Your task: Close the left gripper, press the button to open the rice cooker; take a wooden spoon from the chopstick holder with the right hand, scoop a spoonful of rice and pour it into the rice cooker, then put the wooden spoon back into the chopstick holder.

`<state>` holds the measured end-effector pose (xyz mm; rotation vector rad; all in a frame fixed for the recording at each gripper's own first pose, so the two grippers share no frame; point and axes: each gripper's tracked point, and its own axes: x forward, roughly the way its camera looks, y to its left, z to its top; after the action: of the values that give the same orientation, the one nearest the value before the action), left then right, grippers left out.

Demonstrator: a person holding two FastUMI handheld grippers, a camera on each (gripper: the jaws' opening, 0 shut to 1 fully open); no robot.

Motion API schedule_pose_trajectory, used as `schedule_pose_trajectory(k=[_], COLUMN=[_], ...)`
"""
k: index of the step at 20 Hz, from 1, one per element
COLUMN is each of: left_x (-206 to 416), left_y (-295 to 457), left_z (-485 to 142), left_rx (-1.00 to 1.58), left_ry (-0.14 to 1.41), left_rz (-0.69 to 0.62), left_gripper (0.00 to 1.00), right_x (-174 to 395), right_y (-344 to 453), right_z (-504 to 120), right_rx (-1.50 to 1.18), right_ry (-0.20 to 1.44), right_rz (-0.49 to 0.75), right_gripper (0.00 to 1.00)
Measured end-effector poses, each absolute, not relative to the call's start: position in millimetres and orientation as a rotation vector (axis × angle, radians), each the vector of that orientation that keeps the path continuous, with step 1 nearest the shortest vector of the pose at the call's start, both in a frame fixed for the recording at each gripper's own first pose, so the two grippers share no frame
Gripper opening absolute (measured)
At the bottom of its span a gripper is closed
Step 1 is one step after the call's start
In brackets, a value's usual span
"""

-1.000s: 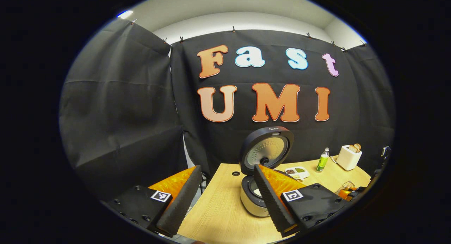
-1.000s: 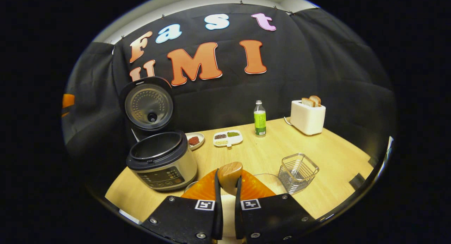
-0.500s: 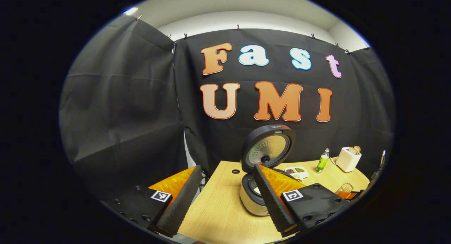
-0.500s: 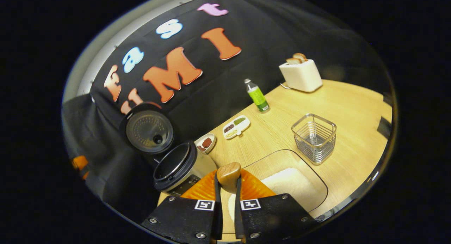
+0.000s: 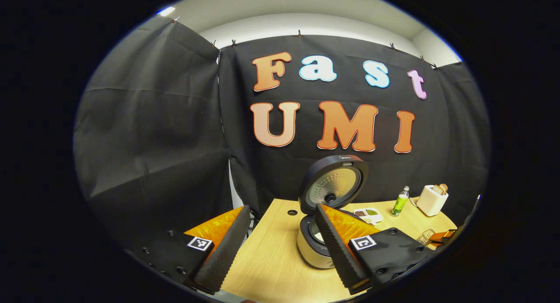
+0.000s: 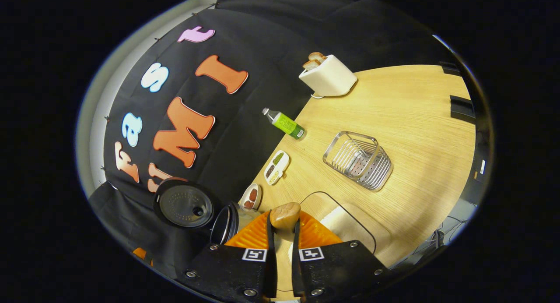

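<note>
Left gripper view shows the left gripper (image 5: 280, 246) with its two fingers wide apart and nothing between them, above the near edge of the wooden table (image 5: 271, 259). Between the fingers, further away, the rice cooker (image 5: 311, 246) stands with its lid (image 5: 333, 184) raised upright. To the right of it are a small divided dish (image 5: 368, 213), a green bottle (image 5: 400, 202) and a white toaster (image 5: 432, 199).

Right gripper view is strongly tilted. At the left, the open rice cooker (image 6: 225, 224) and its lid (image 6: 183, 204) are seen. In the middle, the right gripper (image 6: 283, 233) has its fingers pressed together on the handle of the wooden spoon (image 6: 285, 215). Just behind it lies a clear tray with white rice (image 6: 339, 217). Further right, the wire chopstick holder (image 6: 359, 160) stands on the table, well apart from the gripper, and the toaster (image 6: 328, 77) is beyond it.
</note>
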<state>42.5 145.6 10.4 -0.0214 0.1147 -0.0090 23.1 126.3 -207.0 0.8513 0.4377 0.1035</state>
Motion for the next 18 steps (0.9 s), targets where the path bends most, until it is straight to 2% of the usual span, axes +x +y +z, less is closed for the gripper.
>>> schedule_pose_trajectory(k=[4,5,8,11,12,13,15,16,18], left_x=[44,45,46,48,48,48,50,49,51], left_y=[144,143,143,144,143,143,138,137,137], left_z=[11,12,13,15,15,16,17,15,14], left_rx=[-0.023,-0.021,-0.011,-0.013,-0.014,-0.016,-0.025,-0.026,-0.023], left_ry=[0.114,0.111,0.106,0.100,0.100,0.099,0.097,0.101,0.102], left_rz=[-0.010,-0.012,-0.012,-0.011,-0.008,-0.009,-0.023,-0.029,-0.033], left_gripper=[0.99,0.96,0.99,0.96,0.96,0.96,0.96,1.00,0.96], right_x=[24,24,21,22,20,20,21,22,23], right_y=[122,121,119,122,123,124,128,131,134], right_z=[-202,-202,-201,-193,-188,-183,-170,-164,-152], right_rx=[0.972,0.997,1.078,1.148,1.166,1.184,1.209,1.219,1.240], right_ry=[0.435,0.437,0.448,0.446,0.446,0.443,0.431,0.427,0.421], right_rz=[0.094,0.093,0.081,0.084,0.089,0.095,0.108,0.113,0.123], right_gripper=[0.12,0.12,0.12,0.12,0.07,0.12,0.12,0.12,0.12])
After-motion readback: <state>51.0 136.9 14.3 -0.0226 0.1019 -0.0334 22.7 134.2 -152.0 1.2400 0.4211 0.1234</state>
